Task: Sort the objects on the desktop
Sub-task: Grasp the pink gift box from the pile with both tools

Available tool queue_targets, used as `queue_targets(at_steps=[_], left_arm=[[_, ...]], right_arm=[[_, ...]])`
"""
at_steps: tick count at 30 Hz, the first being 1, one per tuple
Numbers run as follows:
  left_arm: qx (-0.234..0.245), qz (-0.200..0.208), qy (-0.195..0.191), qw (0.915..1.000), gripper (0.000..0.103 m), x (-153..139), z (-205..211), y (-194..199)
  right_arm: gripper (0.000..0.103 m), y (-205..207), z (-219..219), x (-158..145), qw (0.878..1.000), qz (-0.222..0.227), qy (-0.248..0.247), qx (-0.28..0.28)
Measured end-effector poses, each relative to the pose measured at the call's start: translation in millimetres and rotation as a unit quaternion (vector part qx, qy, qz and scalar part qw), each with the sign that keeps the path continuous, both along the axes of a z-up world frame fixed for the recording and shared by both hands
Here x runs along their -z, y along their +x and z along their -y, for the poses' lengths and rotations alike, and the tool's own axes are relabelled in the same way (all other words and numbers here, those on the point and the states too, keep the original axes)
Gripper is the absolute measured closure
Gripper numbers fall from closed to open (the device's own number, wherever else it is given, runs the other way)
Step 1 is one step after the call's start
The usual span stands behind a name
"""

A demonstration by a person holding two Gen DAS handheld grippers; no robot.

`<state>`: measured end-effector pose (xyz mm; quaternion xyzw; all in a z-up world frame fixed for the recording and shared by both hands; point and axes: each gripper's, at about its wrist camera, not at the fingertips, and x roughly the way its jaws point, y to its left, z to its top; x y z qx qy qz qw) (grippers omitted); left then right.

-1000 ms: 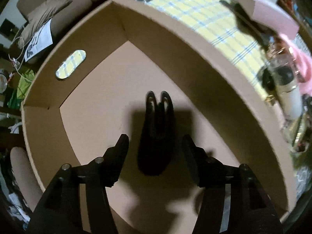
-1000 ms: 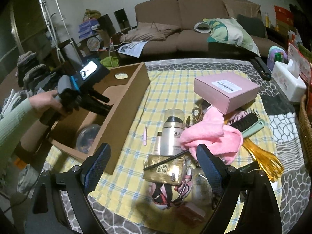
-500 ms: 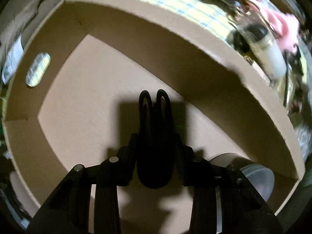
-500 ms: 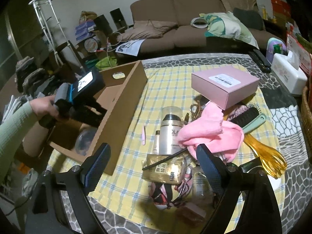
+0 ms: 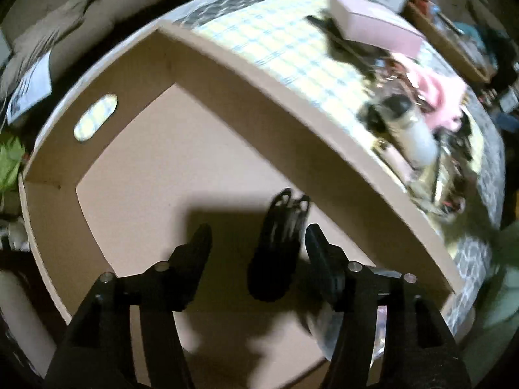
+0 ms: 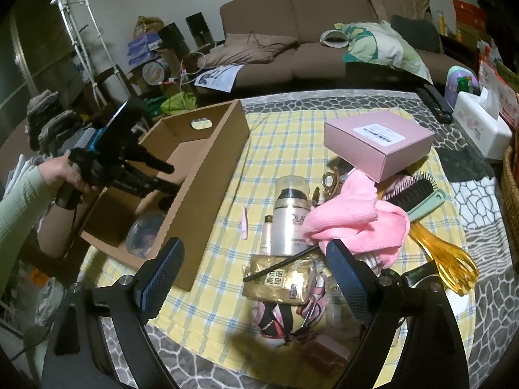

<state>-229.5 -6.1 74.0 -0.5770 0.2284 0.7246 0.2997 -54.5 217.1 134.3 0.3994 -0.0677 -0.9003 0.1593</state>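
An open cardboard box (image 5: pixel 292 113) fills the left wrist view. On its floor lies a black, two-looped clip (image 5: pixel 279 243). My left gripper (image 5: pixel 256 249) hangs over it, pointing down; its jaws are opening, with the clip between them nearer the right finger (image 5: pixel 319 253) and no pad pressing on it. In the right wrist view a hand holds that left gripper (image 6: pixel 172 179) above the box (image 6: pixel 211 162). My right gripper (image 6: pixel 253 249) stands open and holds nothing, above a pile with a bottle (image 6: pixel 290 217), a gold packet (image 6: pixel 282 280) and a pink cloth (image 6: pixel 353 223).
A clear round container (image 6: pixel 144 233) sits in the box's near corner. On the yellow checked cloth (image 6: pixel 285 136) lie a pink carton (image 6: pixel 376 142), a black brush (image 6: pixel 410 193) and an amber comb (image 6: pixel 444 256). A tissue box (image 6: pixel 480 123) and wicker basket (image 6: pixel 511 194) stand at the right.
The left jaws closed in against the black clip, then spread apart again. The left gripper rose and shifted, leaving the clip on the box floor. The right gripper stayed still.
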Motion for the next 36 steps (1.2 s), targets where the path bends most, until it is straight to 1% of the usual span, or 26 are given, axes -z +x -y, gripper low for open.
queue_targets(at_steps=[1, 2, 3, 5, 7, 9, 11, 13, 15, 16, 17, 18, 19, 20, 21, 22, 23, 24, 26, 29, 30, 32, 34, 36], left_arm=[[-0.008, 0.002, -0.002, 1.0, 0.046, 4.2, -3.9, 0.3], [-0.011, 0.005, -0.001, 0.9999, 0.046, 10.4, -0.9, -12.7], [-0.01, 0.013, 0.007, 0.9998, 0.046, 14.5, 0.6, -10.8], [-0.004, 0.035, 0.024, 0.9991, 0.047, 12.5, -1.8, -1.8], [0.014, 0.059, 0.042, 0.9973, 0.047, 18.8, -7.8, 3.0], [0.037, 0.057, 0.047, 0.9966, 0.048, 15.2, -13.1, 15.0], [0.037, 0.045, 0.035, 0.9977, 0.047, 10.3, -14.2, 19.5], [0.018, 0.012, 0.013, 0.9997, 0.047, 1.1, -10.6, 22.2], [-0.007, -0.029, 0.008, 0.9995, 0.044, -18.5, -3.8, 29.1], [-0.019, -0.046, 0.012, 0.9987, 0.043, -27.8, -1.4, 34.1], [-0.031, -0.064, 0.029, 0.9971, 0.04, -41.1, 2.8, 41.4], [-0.05, -0.084, 0.057, 0.9936, 0.034, -59.9, 6.2, 53.1], [-0.06, -0.092, 0.072, 0.9914, 0.033, -67.0, 4.2, 58.5], [-0.072, -0.098, 0.102, 0.9874, 0.031, -75.4, -1.2, 66.4], [-0.079, -0.102, 0.131, 0.983, 0.025, -86.0, -5.9, 74.8], [-0.085, -0.109, 0.153, 0.9785, 0.021, -97.7, -7.7, 85.3], [-0.09, -0.119, 0.167, 0.9747, 0.018, -104.6, -14.2, 93.5], [-0.094, -0.126, 0.177, 0.9716, 0.018, -112.0, -21.6, 103.4], [-0.101, -0.121, 0.189, 0.9692, 0.017, -122.1, -33.5, 111.8], [-0.108, -0.101, 0.212, 0.966, 0.013, -120.8, -61.1, 117.4], [-0.11, -0.089, 0.213, 0.9667, 0.013, -116.1, -74.1, 115.0], [-0.119, -0.078, 0.207, 0.9679, 0.013, -103.9, -97.3, 107.1], [-0.128, -0.069, 0.213, 0.9661, 0.013, -100.1, -114.1, 96.3], [-0.139, -0.066, 0.222, 0.9628, 0.013, -97.1, -131.9, 81.6]], right_arm=[[0.011, 0.1, 0.0, -0.2, 1.0, 0.0, 0.0, 0.0], [0.011, 0.5, 0.0, -0.1, 1.0, -0.001, 0.0, 0.001], [0.011, 0.1, -0.8, -0.9, 1.0, -0.001, 0.0, 0.002], [0.011, -0.6, -5.2, -2.9, 1.0, -0.003, -0.001, 0.01], [0.011, -2.2, -13.6, -3.7, 1.0, -0.001, -0.004, 0.022], [0.011, -3.7, -23.4, -2.9, 0.999, 0.003, -0.002, 0.037], [0.011, -4.1, -35.5, -3.0, 0.999, 0.005, 0.0, 0.054], [0.011, -3.3, -48.3, -5.6, 0.997, 0.003, -0.001, 0.071], [0.011, -1.7, -59.6, -8.7, 0.996, 0.0, 0.0, 0.087], [0.011, -0.6, -66.7, -10.1, 0.995, -0.002, 0.003, 0.097], [0.011, 0.1, -71.9, -10.9, 0.995, -0.003, 0.006, 0.104], [0.011, 0.6, -76.8, -11.6, 0.994, -0.003, 0.009, 0.112], [0.011, 0.9, -82.0, -12.0, 0.993, -0.003, 0.011, 0.119], [0.011, 1.5, -87.6, -12.1, 0.992, -0.003, 0.01, 0.124], [0.009, 1.7, -91.9, -11.9, 0.992, -0.002, 0.009, 0.13], [0.007, 2.3, -97.0, -11.1, 0.991, -0.001, 0.008, 0.136], [0.006, 2.8, -101.2, -10.5, 0.99, 0.001, 0.004, 0.14], [0.006, 3.1, -104.4, -10.6, 0.99, 0.003, -0.001, 0.143], [0.004, 4.4, -111.8, -10.1, 0.989, 0.005, -0.01, 0.15], [0.003, 5.5, -120.9, -9.1, 0.987, 0.011, -0.032, 0.16], [0.002, 5.2, -124.5, -7.9, 0.986, 0.014, -0.043, 0.161], [0.002, 1.8, -134.4, -5.0, 0.983, 0.022, -0.076, 0.165], [0.002, -4.1, -146.4, -1.7, 0.978, 0.031, -0.114, 0.173], [0.002, -14.0, -161.0, 4.1, 0.97, 0.047, -0.149, 0.188]])
